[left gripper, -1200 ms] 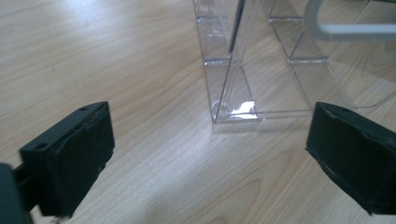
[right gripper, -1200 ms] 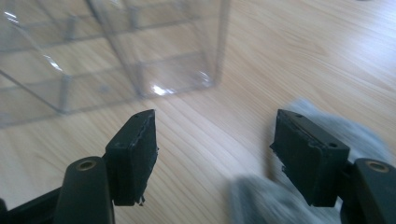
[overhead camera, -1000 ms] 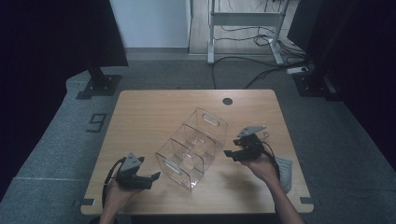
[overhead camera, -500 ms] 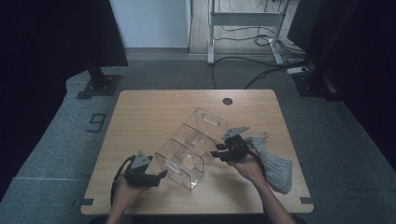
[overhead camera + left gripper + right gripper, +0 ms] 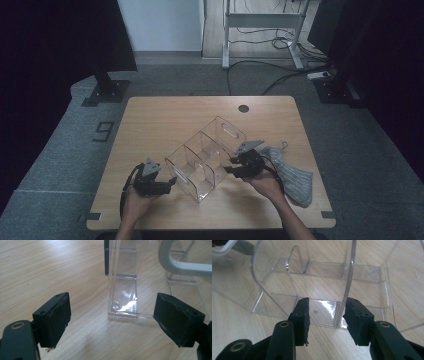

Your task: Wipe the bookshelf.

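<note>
Your clear plastic organizer (image 5: pixel 207 157) sits slantwise at the centre of the wooden table (image 5: pixel 165 115) in the high view, its handle end toward the upper right and its divided compartments running down toward the lower left. Your left gripper (image 5: pixel 167 184) lies at the lower left of that frame, just beside the organizer's near corner; in the left gripper view its jaws stand wide apart with the corner (image 5: pixel 123 310) of the box ahead of them, and the pads touch nothing, so it is released. Your right gripper (image 5: pixel 231 170) is at the box's right side; in the right gripper view its jaws straddle the curved wall (image 5: pixel 345 290), have just been closing and then easing slightly, and the right pad (image 5: pixel 352 315) looks to be against the wall while the left stands clear, so it is not yet clenched. A grey knitted cloth (image 5: pixel 295 177) lies at the lower right, under your right hand (image 5: pixel 267 185).
</note>
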A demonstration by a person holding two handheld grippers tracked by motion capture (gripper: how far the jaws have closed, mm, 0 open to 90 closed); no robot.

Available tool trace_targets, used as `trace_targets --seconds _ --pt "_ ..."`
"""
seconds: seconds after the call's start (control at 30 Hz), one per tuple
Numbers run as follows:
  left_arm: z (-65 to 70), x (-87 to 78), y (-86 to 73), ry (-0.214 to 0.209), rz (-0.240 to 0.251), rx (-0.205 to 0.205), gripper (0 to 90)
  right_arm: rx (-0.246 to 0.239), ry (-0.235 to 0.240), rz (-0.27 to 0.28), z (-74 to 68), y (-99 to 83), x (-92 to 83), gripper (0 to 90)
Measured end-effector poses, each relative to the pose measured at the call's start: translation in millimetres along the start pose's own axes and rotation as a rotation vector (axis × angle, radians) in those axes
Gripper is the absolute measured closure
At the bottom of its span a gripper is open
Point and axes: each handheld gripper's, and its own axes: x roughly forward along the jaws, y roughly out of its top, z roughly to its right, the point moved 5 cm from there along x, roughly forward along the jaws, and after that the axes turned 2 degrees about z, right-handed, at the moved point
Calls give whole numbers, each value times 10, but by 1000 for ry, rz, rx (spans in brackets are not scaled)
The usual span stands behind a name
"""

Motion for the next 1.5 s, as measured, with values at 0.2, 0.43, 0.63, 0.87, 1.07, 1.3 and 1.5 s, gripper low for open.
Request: trace_targets --seconds 0.2,0.43,0.63,0.87,1.07,1.3,1.5 --pt "-7 58 -27 -1 -34 -3 143 -21 1 -2 -102 8 -5 543" --pt "-51 34 -33 7 -28 -26 144 -41 11 -14 -200 23 20 564" --pt "-26 -65 -48 -42 -2 -40 144 -43 28 -8 -231 33 23 524" --pt "101 -238 -117 -87 5 -12 138 -38 12 -9 -181 -28 -43 487" --pt "264 -315 -7 -132 48 31 117 1 -8 -10 -84 -141 -153 489" --pt "429 -295 23 -161 36 63 99 28 -29 -28 7 -268 -238 488" --pt "476 -235 68 -115 32 50 126 69 -74 -43 144 -391 -342 485"
